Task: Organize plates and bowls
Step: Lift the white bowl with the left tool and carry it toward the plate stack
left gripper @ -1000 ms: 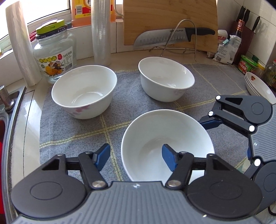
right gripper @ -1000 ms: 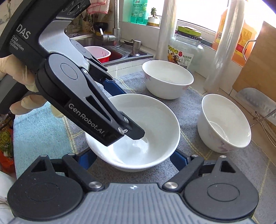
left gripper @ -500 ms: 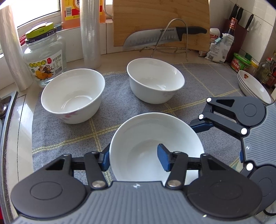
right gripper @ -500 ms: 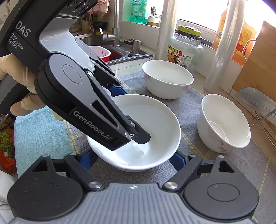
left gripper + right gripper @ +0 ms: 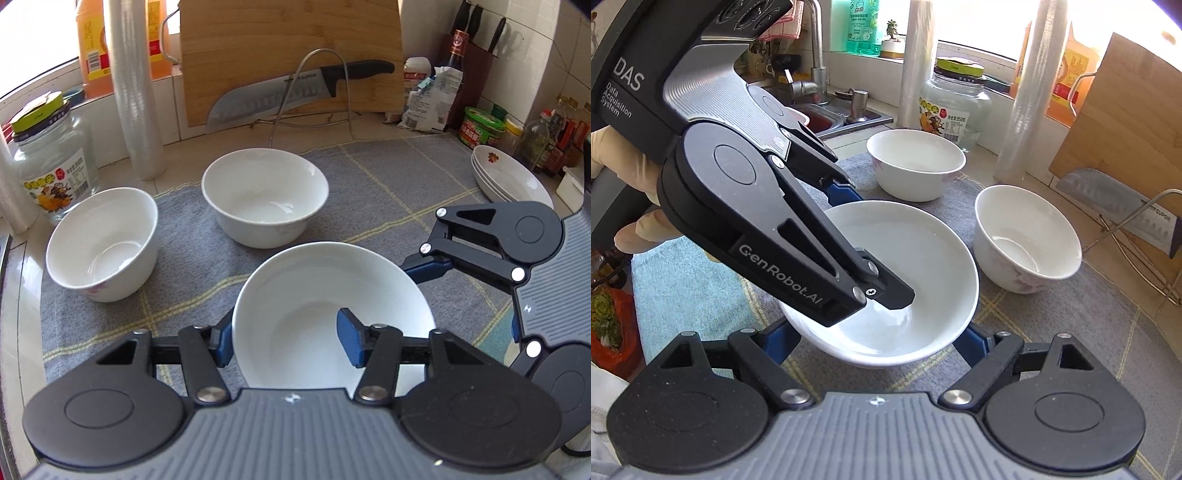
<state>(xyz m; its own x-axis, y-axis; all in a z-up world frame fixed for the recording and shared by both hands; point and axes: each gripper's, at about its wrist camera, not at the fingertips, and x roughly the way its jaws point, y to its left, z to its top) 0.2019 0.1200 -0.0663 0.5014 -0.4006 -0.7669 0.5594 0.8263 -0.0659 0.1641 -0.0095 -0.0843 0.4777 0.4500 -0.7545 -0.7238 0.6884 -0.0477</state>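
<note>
Glass jar: far left by the window, we see it behind the left bowl, with a green-yellow lid.
Left bowl: white, upright on the grey mat, well apart from the held bowl.
Middle bowl: white, upright on the mat, farther back, in front of the cutting board and its knife.
Left gripper: we see its jaws narrow and clamped on the near-left rim of the held bowl, one blue pad outside the wall, one inside (the inner pad sits over the bowl's hollow).
Held bowl: near centre, tilted, above the mat between both grippers.
Right gripper: its jaws stand wider and span the same bowl from the right; the blue pads sit at the bowl's outer wall, though we cannot tell how firmly they press.
Plates: a small stack at the far right edge of the mat, beside jars and bottles.
</note>
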